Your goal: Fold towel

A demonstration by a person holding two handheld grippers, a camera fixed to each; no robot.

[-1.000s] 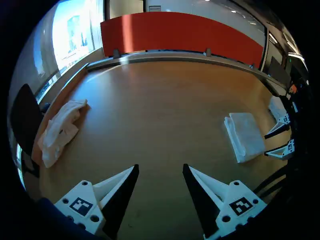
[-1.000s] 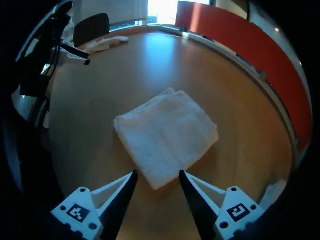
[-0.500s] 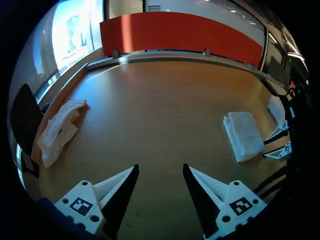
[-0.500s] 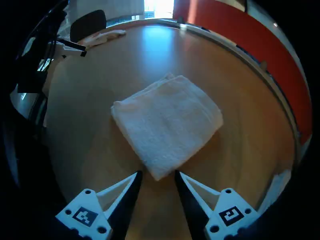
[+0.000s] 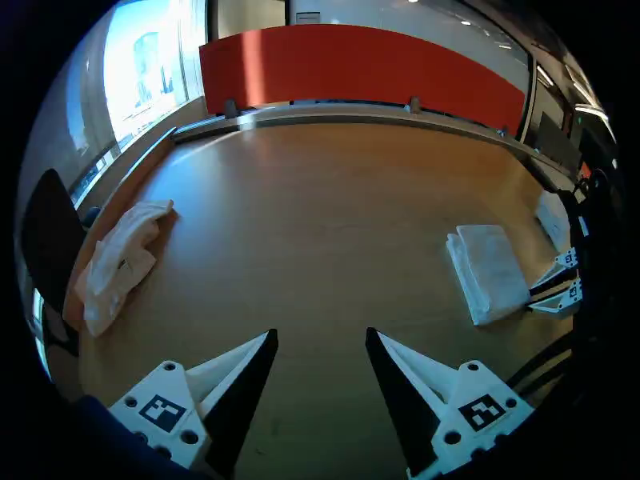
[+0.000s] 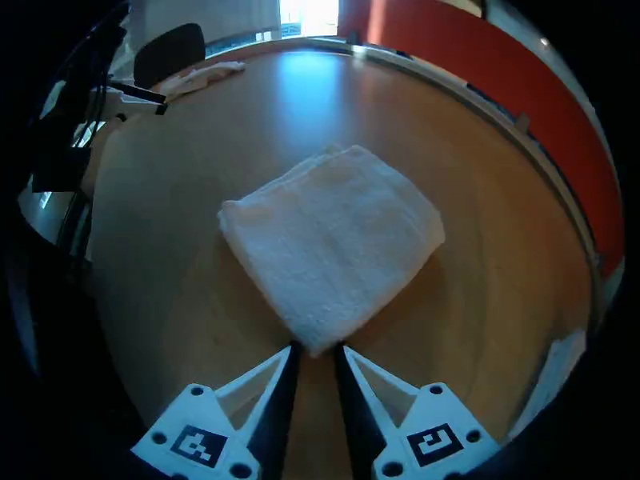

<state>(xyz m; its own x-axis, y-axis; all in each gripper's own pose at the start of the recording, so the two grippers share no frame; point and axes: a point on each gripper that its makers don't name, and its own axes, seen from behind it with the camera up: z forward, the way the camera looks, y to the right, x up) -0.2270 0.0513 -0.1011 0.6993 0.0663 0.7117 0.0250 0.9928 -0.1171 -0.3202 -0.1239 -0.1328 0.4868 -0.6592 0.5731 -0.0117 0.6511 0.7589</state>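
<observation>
A white folded towel [image 6: 332, 240] lies flat on the wooden table [image 6: 320, 104]. Its near corner sits in the narrow gap between the fingers of my right gripper [image 6: 318, 350], which is shut on that corner. In the left gripper view the same folded towel [image 5: 488, 270] lies at the far right, and there the right gripper [image 5: 530, 302] shows at its near edge. My left gripper [image 5: 320, 336] hangs open over bare table, far from the towel, with nothing between its fingers.
A crumpled white towel [image 5: 120, 260] lies by the table's left edge, beside a dark chair [image 5: 48, 232]. Another white cloth [image 5: 554, 216] lies past the folded towel. A red partition [image 5: 360, 64] runs behind the table's far edge.
My right gripper has moved in to the folded towel's near corner and its fingers have closed from wide apart to a narrow gap around it. The left gripper has stayed still.
</observation>
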